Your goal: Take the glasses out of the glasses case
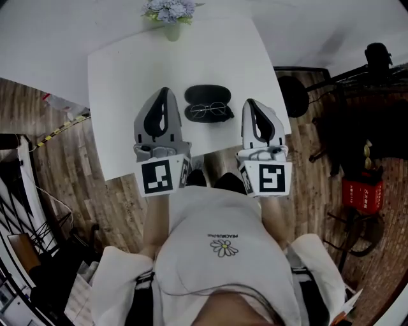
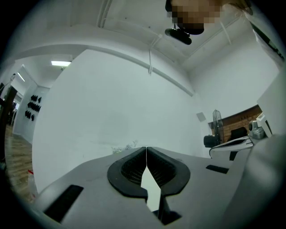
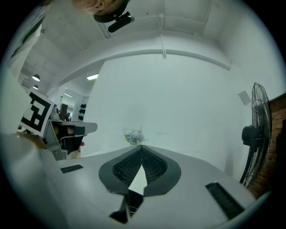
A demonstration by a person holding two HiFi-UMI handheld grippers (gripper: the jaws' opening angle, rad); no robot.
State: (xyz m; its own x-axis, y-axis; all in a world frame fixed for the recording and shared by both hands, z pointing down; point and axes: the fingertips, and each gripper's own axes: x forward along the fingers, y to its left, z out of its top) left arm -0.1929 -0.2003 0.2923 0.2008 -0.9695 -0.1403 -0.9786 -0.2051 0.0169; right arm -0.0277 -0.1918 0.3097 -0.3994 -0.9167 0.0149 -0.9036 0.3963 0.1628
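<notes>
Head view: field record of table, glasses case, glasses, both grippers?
table: white square table
case: black oval glasses case, open, between the grippers
glasses: thin-rimmed glasses, resting on the case's near half
left gripper: shut, empty, left of case
right gripper: shut, empty, right of case
other: small vase of pale flowers at the table's far edge

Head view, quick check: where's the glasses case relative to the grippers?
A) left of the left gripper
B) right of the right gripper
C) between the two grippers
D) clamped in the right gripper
C: the glasses case lies on the white table between the left gripper and the right gripper, and both grippers are shut with nothing in them.
</notes>
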